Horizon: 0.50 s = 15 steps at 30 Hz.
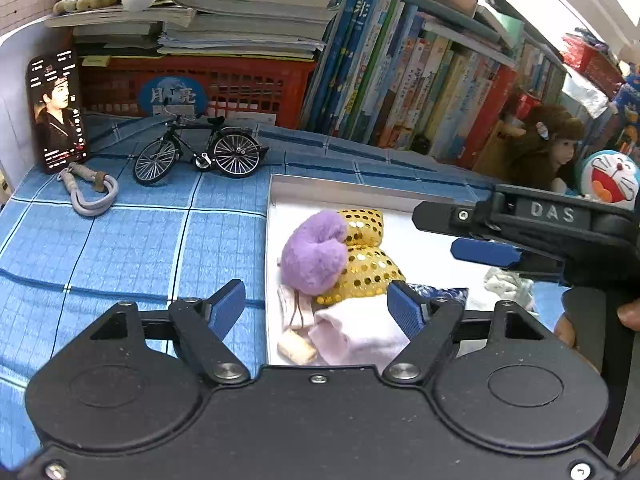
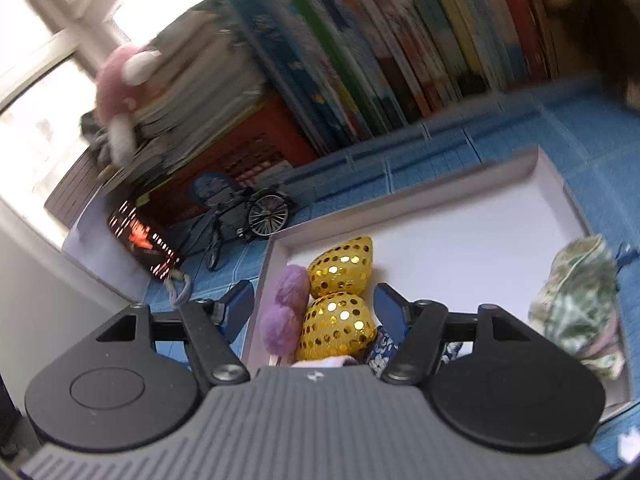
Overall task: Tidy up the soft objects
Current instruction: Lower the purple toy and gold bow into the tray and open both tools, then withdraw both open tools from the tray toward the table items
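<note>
Two gold sequinned cushions, one tray

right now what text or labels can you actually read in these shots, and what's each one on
"DAS": raised letters on the right gripper body, seen from the left wrist view.
"月亮": white characters on the blue oval sign against the red basket.
Phone screen: lines of text, too small to read.
Book spines: printed titles, too small or blurred.
The right wrist view is motion-blurred; nothing there is legible.

Both the left tool and right tool gape wide, tilted downward, empty.
</note>
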Tool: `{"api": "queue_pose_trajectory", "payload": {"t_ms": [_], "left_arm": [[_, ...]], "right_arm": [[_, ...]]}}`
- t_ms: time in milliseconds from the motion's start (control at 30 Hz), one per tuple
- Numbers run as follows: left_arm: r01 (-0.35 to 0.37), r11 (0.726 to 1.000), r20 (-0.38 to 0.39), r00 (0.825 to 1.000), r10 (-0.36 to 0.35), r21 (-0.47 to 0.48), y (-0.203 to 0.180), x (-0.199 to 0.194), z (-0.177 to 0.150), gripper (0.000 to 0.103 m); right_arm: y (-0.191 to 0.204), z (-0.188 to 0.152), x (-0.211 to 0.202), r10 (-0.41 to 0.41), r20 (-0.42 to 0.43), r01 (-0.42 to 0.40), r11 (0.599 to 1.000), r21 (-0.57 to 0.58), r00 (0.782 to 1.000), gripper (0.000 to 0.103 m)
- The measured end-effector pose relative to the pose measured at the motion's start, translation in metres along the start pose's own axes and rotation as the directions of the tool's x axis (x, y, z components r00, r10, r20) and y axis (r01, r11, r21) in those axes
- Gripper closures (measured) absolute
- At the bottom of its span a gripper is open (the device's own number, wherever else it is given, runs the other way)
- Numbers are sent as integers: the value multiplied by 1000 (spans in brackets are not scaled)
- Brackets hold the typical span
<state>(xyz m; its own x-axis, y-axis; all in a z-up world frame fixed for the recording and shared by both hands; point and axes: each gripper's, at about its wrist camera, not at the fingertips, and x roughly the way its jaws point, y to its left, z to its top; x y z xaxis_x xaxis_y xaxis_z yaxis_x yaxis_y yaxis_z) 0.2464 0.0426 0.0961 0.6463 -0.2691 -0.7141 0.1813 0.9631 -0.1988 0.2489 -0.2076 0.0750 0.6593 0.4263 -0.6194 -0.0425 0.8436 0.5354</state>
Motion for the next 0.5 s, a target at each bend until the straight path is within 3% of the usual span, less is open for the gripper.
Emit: {"api": "queue_pose_trajectory", "payload": {"t_ms": [500], "left_arm": [[-3, 999, 128, 992, -4, 51, 4, -71, -45, 22]], "right_arm": [[33, -47, -77, 80, 90, -49, 952, -304, 993, 17]]}}
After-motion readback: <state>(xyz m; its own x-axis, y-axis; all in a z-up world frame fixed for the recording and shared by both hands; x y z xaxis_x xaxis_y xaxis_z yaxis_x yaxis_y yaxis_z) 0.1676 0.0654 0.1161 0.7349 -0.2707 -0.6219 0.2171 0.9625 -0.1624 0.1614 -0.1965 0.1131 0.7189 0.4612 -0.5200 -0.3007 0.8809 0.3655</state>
